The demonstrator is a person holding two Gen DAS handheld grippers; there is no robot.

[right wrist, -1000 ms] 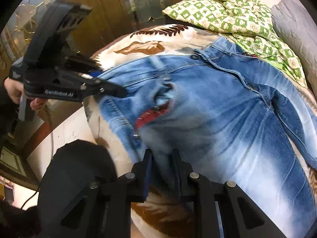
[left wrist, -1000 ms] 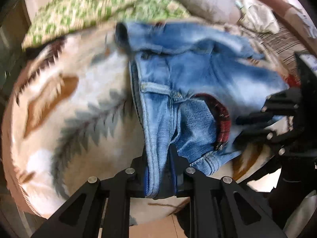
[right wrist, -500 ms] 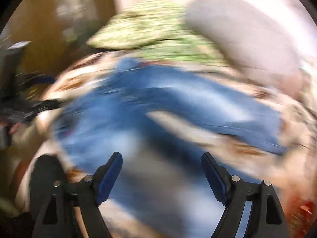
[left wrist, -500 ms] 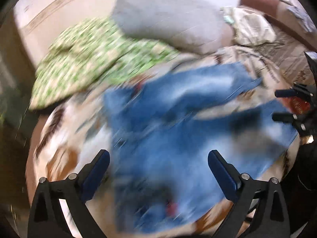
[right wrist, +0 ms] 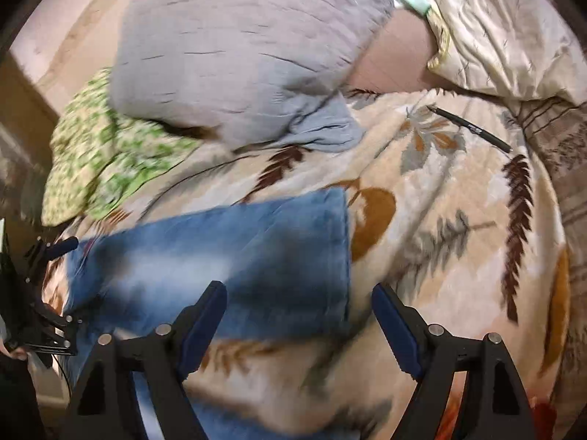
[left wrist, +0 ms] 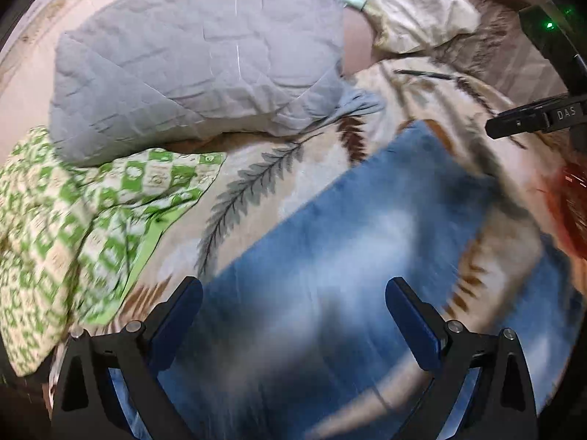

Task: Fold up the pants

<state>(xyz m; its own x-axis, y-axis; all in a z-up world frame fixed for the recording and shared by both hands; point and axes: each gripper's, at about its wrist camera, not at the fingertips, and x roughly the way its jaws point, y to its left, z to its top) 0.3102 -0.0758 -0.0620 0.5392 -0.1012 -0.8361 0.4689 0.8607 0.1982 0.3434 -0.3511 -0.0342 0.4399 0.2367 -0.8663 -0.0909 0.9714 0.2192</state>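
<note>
The blue jeans (left wrist: 352, 249) lie spread on a leaf-patterned blanket (left wrist: 256, 179); one leg runs away from me to its hem at upper right. In the right wrist view the same leg (right wrist: 234, 260) ends at a hem near the middle. My left gripper (left wrist: 293, 315) is open and empty, hovering over the leg. My right gripper (right wrist: 299, 315) is open and empty above the hem end. The right gripper shows at the left view's right edge (left wrist: 532, 121). The left gripper shows at the right view's left edge (right wrist: 40, 293). Both views are motion-blurred.
A grey quilted pillow (left wrist: 198, 58) and a green checked quilt (left wrist: 73, 227) lie at the far left of the bed. A cream pillow (right wrist: 502, 33) sits at the back right. A black pen (right wrist: 473, 130) lies on the blanket.
Both grippers let go of the jeans' waist, opened wide and swung along the legs towards the hems. The waist is no longer in view.
</note>
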